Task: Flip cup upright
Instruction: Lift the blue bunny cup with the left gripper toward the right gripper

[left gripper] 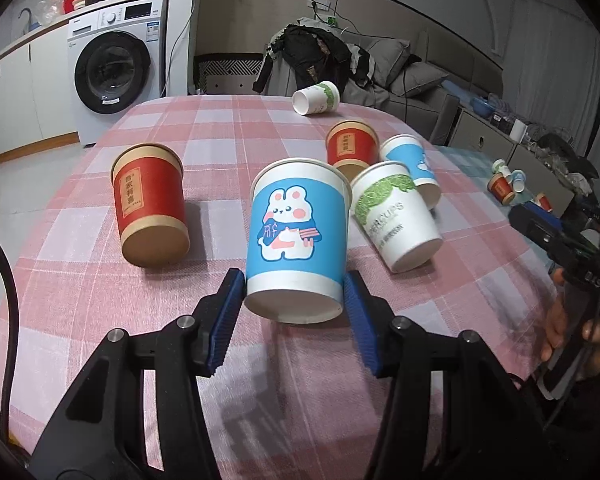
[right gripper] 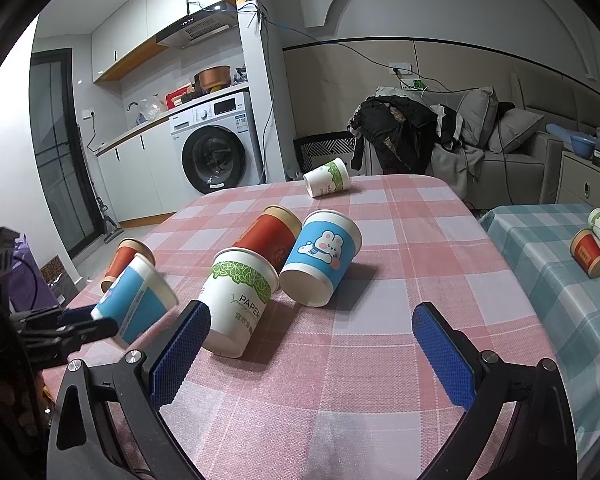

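Tongs, left (left gripper: 294, 280): blue pads are clamping the base end of a blue rabbit cup (left gripper: 298, 236), one pad on each side of it. Cup is being held clear of the pink checked surface (left gripper: 80, 300), tilted, rim pointing up and away from the camera, bottom facing the lens. In the right wrist view the same cup (right gripper: 134, 306) is showing at the left edge of the surface, gripped by the left tongs (right gripper: 90, 322) and leaning rim-up to the right.

Right tongs (right gripper: 312, 344) are standing wide apart, holding nothing, hovering over the near part of the surface (right gripper: 360, 360). A white cup with green leaf print (right gripper: 240, 300) is lying on its side just beside the left pad (right gripper: 180, 356) of these tongs; touching or not, cannot tell.

Other cups lying on their sides toward the middle: a second blue rabbit cup (right gripper: 320, 258), a red cup (right gripper: 274, 236) behind and touching the leaf cup, another red cup (left gripper: 150, 204) near the left edge. One more leaf-print cup (right gripper: 327, 178) is lying at the far edge.
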Demonstrator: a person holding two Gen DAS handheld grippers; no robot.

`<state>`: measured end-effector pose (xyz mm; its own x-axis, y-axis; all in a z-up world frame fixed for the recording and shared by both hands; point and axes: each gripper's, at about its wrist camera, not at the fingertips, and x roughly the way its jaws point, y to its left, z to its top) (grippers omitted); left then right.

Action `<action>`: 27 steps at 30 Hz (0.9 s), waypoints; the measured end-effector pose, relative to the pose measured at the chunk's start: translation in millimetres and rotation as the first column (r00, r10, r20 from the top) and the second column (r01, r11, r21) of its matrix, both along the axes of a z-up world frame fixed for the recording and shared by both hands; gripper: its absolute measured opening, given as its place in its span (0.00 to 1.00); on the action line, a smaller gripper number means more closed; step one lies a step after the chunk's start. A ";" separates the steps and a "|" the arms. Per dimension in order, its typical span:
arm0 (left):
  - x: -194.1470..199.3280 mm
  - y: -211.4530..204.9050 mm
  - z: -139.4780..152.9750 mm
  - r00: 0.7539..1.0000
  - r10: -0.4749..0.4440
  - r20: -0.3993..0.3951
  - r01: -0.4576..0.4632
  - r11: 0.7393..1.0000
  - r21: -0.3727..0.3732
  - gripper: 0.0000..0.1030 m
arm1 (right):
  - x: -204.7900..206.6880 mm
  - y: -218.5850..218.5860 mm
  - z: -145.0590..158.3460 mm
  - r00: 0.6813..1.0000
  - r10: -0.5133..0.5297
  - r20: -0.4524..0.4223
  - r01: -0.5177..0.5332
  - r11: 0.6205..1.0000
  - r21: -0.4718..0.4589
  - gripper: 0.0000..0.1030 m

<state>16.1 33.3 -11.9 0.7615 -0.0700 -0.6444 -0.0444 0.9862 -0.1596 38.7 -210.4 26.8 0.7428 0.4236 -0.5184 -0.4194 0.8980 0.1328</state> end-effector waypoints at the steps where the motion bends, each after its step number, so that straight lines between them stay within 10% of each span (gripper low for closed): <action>1: -4.9 -3.1 1.0 1.000 -0.008 0.002 0.008 1.000 -0.002 0.47 | -0.9 0.0 -0.1 1.000 0.001 0.000 -0.001 1.000 0.000 1.00; 27: -50.2 -68.6 -1.4 0.974 -0.224 -0.022 0.225 0.974 0.037 0.47 | -2.0 0.5 -3.3 1.000 0.004 -0.003 -0.004 1.000 -0.001 1.00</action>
